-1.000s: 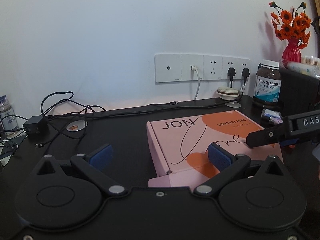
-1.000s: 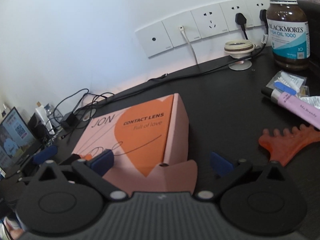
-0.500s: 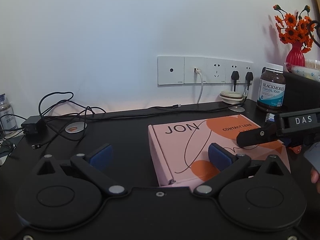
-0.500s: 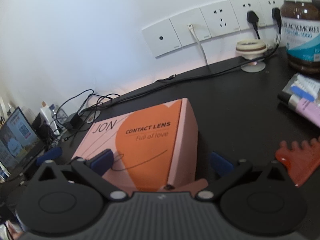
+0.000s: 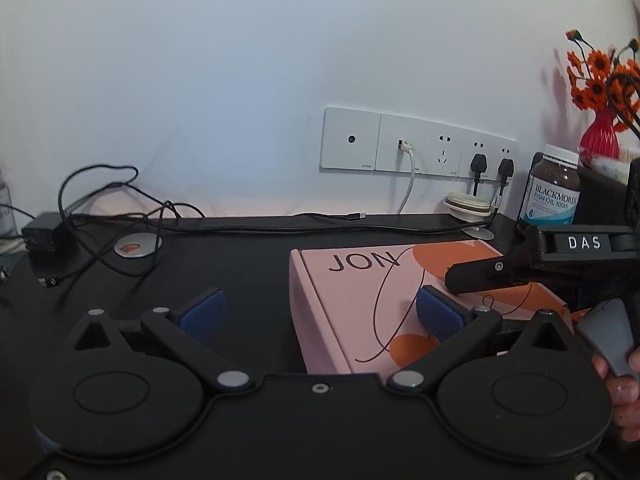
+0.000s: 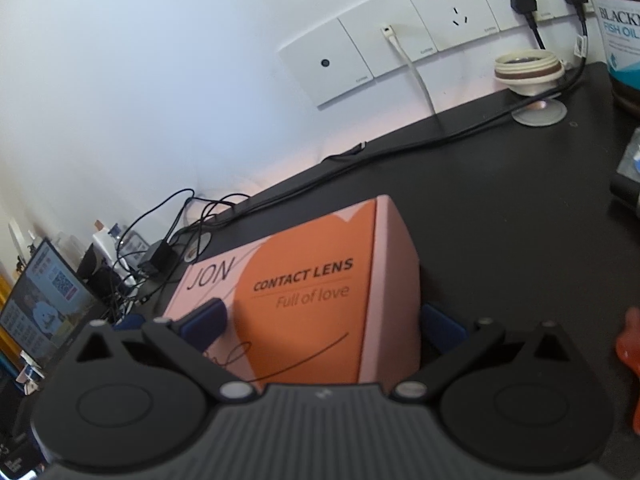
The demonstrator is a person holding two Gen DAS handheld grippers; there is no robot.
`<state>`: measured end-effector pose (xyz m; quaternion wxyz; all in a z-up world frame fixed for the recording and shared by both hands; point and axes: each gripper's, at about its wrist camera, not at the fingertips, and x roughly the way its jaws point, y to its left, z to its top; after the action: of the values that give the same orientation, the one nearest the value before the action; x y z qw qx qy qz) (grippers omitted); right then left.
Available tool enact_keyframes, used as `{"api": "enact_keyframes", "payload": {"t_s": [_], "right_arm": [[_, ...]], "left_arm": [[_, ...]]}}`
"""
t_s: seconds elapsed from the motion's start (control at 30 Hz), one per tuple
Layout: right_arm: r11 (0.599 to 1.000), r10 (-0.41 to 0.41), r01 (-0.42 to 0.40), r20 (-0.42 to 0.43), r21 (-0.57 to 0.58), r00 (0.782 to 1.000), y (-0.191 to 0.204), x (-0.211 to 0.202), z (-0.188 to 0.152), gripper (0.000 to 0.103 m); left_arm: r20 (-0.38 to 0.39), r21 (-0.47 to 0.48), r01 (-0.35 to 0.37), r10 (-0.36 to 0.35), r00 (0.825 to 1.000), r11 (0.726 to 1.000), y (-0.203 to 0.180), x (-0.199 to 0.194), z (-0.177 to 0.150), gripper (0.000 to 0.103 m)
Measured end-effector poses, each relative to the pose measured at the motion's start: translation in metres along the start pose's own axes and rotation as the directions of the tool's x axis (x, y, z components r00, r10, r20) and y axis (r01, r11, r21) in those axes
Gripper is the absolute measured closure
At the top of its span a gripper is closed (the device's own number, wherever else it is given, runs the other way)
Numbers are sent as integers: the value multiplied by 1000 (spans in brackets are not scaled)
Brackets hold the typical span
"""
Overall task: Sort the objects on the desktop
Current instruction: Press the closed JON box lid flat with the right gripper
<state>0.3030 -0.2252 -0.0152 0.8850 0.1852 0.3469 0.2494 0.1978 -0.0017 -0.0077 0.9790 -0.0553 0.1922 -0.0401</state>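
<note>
A pink and orange "JON Contact Lens" box (image 5: 360, 300) lies flat on the black desk (image 5: 240, 264). My left gripper (image 5: 320, 316) is open at the box's near left corner, with its right pad (image 5: 440, 316) over the lid and its left pad (image 5: 200, 314) over bare desk. My right gripper (image 6: 322, 324) is open and straddles the box (image 6: 320, 280): one pad (image 6: 204, 320) is above the lid, the other (image 6: 440, 330) just off the right side. In the left wrist view, a black finger of the right gripper (image 5: 480, 276) reaches over the lid.
A fish oil bottle (image 5: 554, 188), a black organiser (image 5: 600, 200) and a red vase of orange flowers (image 5: 600, 132) stand at the right. Loose cables (image 5: 112, 216) and an adapter lie at the back left. An orange comb-shaped item (image 6: 630, 360) lies right of the box. A hand (image 5: 624, 380) holds the right gripper's handle.
My right gripper has moved forward over the box, so the front flap is now hidden under it. The box has shifted right in the left wrist view. Both grippers stayed open.
</note>
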Motion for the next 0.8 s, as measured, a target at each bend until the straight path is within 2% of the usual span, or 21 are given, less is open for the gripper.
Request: {"api": "enact_keyframes", "payload": {"t_s": [0.1,0.37,0.6,0.8], "right_arm": [[1000,0,0,4,0,1000,0,8,5,1],[1000,-3,3,22,2,1000,2,25,16,1],[1000,-23,22,47,18,999,6,38,22,1],[999,-34,34,44,-3,998,8,50,35,1]], "left_arm": [[-4,-17,1,-1,1000,1000,6,8,3,0],[21,24,-59,59,998,998,5,19,8,0],[47,88,-160,156,987,983,-5,29,16,0],[67,58,-172,168,983,983,-4,25,22,0]]}}
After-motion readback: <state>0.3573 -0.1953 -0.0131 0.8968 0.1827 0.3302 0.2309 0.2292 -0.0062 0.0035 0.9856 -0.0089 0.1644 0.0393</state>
